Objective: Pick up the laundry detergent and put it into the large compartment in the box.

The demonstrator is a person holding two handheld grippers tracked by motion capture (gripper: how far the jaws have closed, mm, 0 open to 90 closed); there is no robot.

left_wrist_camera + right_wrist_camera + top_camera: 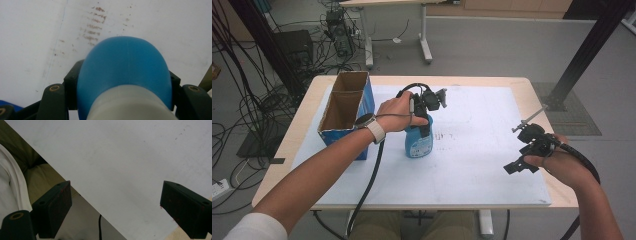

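Note:
A blue plastic bottle (pixel 418 142) with a label stands upright on the white board (pixel 472 170), left of its middle. My left gripper (pixel 425 124) comes down on the bottle's upper part and is shut on it. In the left gripper view the black jaws press on both sides of the rounded blue bottle (pixel 125 65), whose part nearest the camera is white. My right gripper (pixel 518 165) hovers over the board's front right, open, with nothing between its fingers. In the right gripper view the right gripper (pixel 116 207) has bare white board (pixel 130 165) between its wide jaws.
An open-topped blue cardboard box (pixel 347 112) with two compartments stands at the board's left edge, close to my left wrist. The wooden table's rim (pixel 287 145) frames the board. Cables and table legs fill the floor behind. The board shows faint brown marks (pixel 93 27).

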